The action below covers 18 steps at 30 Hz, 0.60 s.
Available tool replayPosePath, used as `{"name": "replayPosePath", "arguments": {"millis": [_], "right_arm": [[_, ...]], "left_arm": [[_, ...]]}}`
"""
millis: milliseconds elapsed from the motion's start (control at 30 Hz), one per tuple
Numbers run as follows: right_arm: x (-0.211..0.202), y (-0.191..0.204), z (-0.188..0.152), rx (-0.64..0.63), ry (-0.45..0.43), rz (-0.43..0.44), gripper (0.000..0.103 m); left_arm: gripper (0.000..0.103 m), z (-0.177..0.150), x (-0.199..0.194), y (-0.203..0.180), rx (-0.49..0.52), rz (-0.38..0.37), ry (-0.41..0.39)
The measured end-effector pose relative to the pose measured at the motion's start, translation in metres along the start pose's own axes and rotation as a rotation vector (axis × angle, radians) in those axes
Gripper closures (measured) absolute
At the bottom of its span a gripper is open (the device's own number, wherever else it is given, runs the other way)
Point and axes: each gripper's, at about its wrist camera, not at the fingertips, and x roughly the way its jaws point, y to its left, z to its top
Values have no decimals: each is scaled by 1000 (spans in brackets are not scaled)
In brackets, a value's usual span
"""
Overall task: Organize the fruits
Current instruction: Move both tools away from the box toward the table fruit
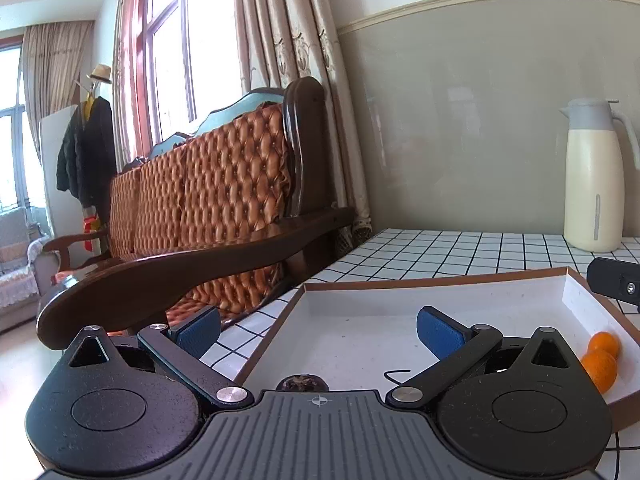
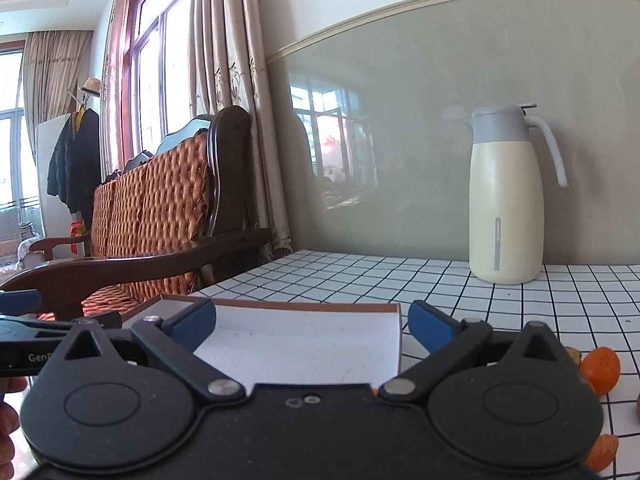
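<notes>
Over on the left, the left gripper [image 1: 320, 330] hangs with its jaws spread wide and nothing between them, poised low over the near edge of the shallow white tray [image 1: 440, 280] with the brown rim. A dark round fruit [image 1: 305, 383] sits in the tray just under its nose, half hidden by the gripper body, and looks freshly set down there. Moving right across the tray floor, 2 oranges [image 1: 600, 356] nestle touching each other against the right wall, so sorting is clearly underway. Further right, the right gripper [image 2: 312, 326] is also gaping, empty, hovering at the tray's right corner. Beyond that corner, on the checked counter [image 2: 520, 312], an orange [image 2: 600, 370] waits loose, with another orange piece [image 2: 602, 452] nearer the lens; those look like the next pickups. Far right at the back, the cream jug [image 2: 506, 200] stands upright, well clear of the action.
</notes>
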Motion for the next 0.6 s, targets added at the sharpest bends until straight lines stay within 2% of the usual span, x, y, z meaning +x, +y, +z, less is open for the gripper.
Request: {"name": "replayPosePath", "arguments": {"millis": [333, 600], "right_arm": [[-24, -18, -1, -8, 20, -24, 6], [-48, -44, 1, 9, 11, -86, 6]], "left_arm": [[0, 1, -15, -24, 38, -39, -5], [0, 6, -33, -49, 28, -116, -19]]}}
